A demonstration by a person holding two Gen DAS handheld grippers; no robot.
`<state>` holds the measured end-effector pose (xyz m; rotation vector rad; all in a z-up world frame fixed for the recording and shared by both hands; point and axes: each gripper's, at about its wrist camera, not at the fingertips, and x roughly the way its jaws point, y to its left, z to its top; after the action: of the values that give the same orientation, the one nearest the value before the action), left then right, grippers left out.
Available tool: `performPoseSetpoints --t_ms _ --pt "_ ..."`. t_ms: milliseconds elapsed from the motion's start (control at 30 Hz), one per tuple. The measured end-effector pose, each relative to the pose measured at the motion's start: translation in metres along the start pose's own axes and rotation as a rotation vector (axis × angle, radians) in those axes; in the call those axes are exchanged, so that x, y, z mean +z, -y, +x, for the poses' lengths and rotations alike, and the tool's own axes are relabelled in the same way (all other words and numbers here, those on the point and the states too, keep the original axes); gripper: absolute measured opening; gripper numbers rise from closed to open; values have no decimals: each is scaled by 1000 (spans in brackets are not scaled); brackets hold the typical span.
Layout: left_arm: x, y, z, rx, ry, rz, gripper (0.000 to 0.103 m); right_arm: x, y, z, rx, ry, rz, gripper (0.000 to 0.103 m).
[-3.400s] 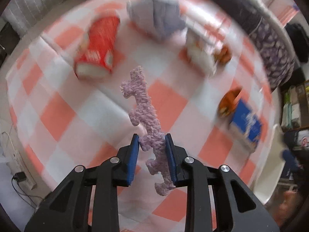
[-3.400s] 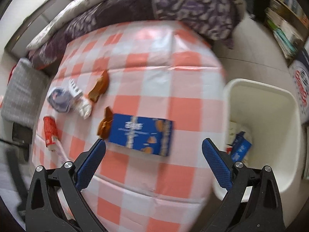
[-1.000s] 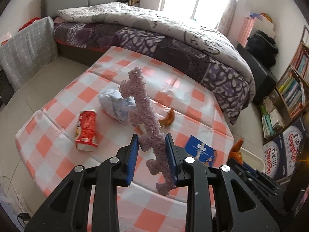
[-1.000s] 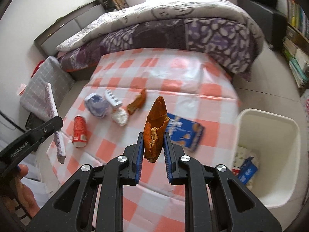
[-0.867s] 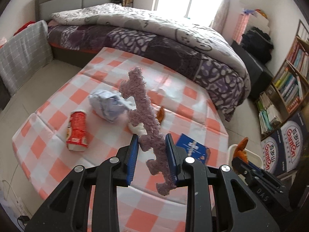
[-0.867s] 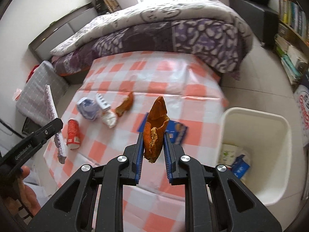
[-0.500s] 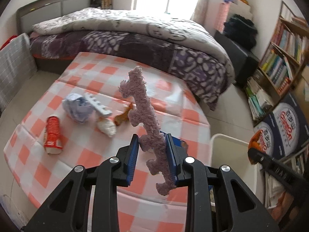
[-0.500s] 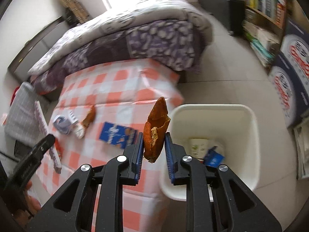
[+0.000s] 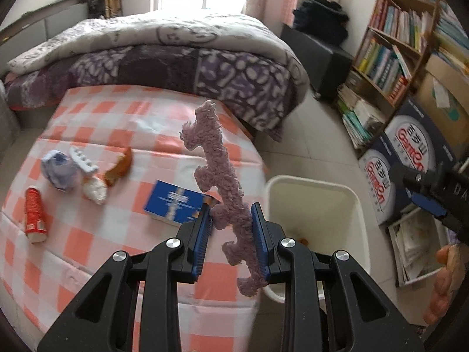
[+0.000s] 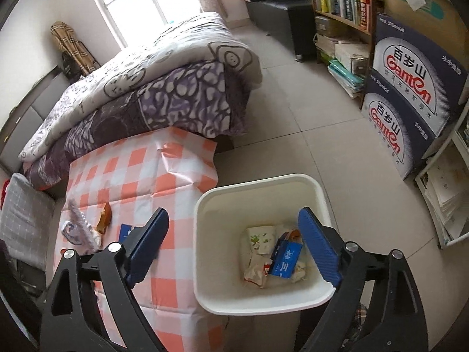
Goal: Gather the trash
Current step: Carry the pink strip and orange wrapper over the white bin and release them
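Note:
My left gripper (image 9: 231, 236) is shut on a fuzzy purple strip (image 9: 218, 176) and holds it upright above the table edge, beside the white bin (image 9: 315, 189). My right gripper (image 10: 234, 246) is open and empty right above the bin (image 10: 205, 205), which holds wrappers, a blue carton (image 10: 285, 256) and an orange peel (image 10: 294, 233). On the checked table (image 9: 88, 234) lie a blue box (image 9: 176, 202), an orange peel (image 9: 120, 167), a red can (image 9: 34, 212), a crumpled bluish wad (image 9: 58, 170), a white comb-like piece (image 9: 83, 161) and a white lump (image 9: 95, 187).
A bed with a purple quilt (image 9: 176, 58) stands behind the table. Bookshelves (image 9: 395, 44) and stacked water cartons (image 10: 410, 94) line the right side. Tiled floor (image 10: 337, 146) surrounds the bin. Papers lie on a low shelf (image 10: 445, 187) at the right.
My right gripper has opened over the bin; the orange peel it held now lies inside. My left gripper has carried the purple strip to the right, toward the bin.

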<state>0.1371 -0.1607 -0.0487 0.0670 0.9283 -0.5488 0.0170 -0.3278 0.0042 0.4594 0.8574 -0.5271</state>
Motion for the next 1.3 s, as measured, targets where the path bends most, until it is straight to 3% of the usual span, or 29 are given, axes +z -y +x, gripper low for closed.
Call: performPoseSetpoints --t_ms 567,600,667,733,900,1133,1233,1300 --pt "-18 72 56 -166 -129 71 31 10 55 -1 -35 0 122 91" --pt "-19 74 58 -173 -133 70 36 11 58 -2 -34 2 131 92" --pt "-20 76 62 -188 -145 56 69 11 62 -2 -32 1 142 92" --pt "-19 74 65 -198 -147 37 71 11 64 0 -26 -8 150 93" --pt "-12 48 75 -84 -149 -70 77 10 61 4 -10 -23 148 94" --pt "0 -38 116 260 -146 -465 82 10 42 5 12 -26 104 94" --pt "6 -61 133 322 -158 -602 82 10 36 7 25 -37 89 95" --pt "11 -68 140 347 -161 -641 82 10 34 8 35 -43 87 95"
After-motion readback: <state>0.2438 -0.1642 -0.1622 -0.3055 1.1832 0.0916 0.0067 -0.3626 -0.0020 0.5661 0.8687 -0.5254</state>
